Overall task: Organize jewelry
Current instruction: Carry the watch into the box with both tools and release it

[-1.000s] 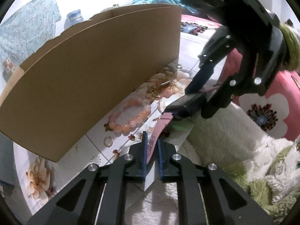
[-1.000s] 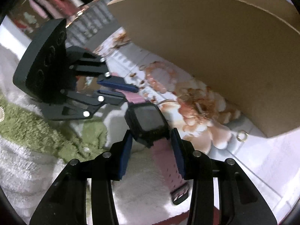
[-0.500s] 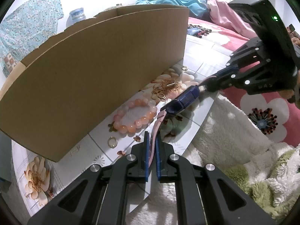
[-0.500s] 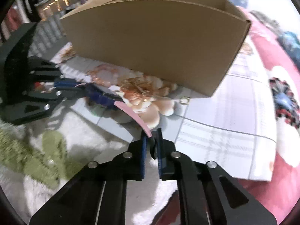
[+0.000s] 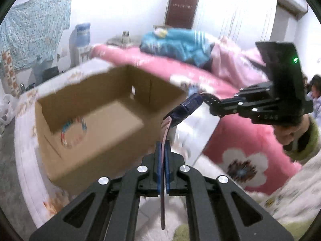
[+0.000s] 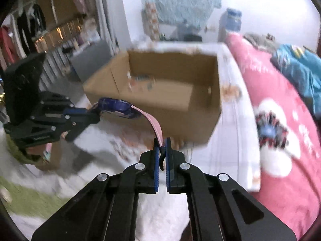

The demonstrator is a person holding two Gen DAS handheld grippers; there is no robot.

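Both grippers have risen from table level, the watch (image 6: 120, 108) strung between them above the cardboard box (image 5: 104, 120). Left gripper (image 5: 163, 150) and right gripper (image 6: 162, 150) each pinch a strap end. Next, presumably: carry over the opening, release.

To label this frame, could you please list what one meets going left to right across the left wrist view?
Patterned blue cloth → cardboard box → pink watch strap in the left tongs → right tongs → hand.
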